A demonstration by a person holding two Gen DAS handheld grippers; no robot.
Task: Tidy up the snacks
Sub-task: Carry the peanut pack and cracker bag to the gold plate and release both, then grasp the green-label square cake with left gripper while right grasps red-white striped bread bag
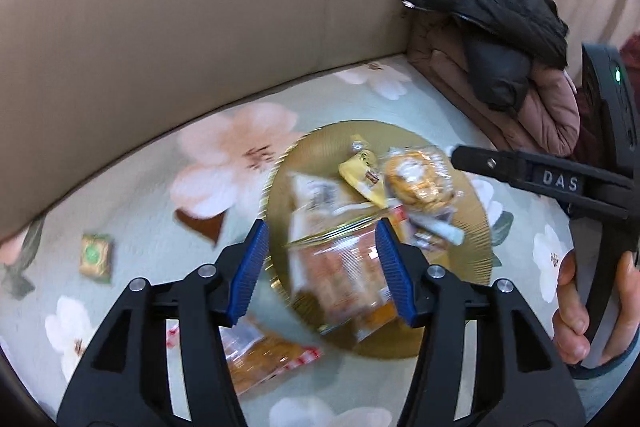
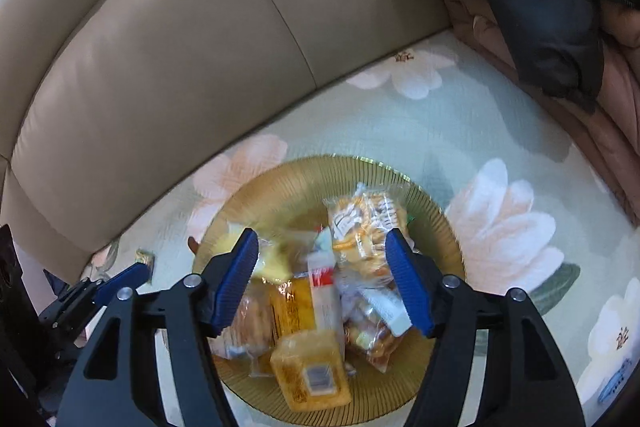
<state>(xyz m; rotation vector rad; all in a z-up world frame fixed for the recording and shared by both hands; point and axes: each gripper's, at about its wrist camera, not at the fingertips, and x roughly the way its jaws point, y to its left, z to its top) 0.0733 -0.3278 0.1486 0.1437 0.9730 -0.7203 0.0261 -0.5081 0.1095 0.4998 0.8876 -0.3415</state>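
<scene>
Snacks are lying heaped on the gold plate, which is sitting on the flowered cover. We are holding both tongs released above that plate: the left gripper and the right gripper are gripping nothing. One orange packet and a small green square are lying off the plate, on its left.

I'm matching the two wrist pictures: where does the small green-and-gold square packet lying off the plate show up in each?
Left wrist view: the green-and-gold packet lies at the left, on the floral cover, well left of the gold plate.
Right wrist view: the green-and-gold packet sits small at the lower left, beside the other tool's blue tip, left of the gold plate.
Shared landmark: the gold plate holding snacks.
</scene>
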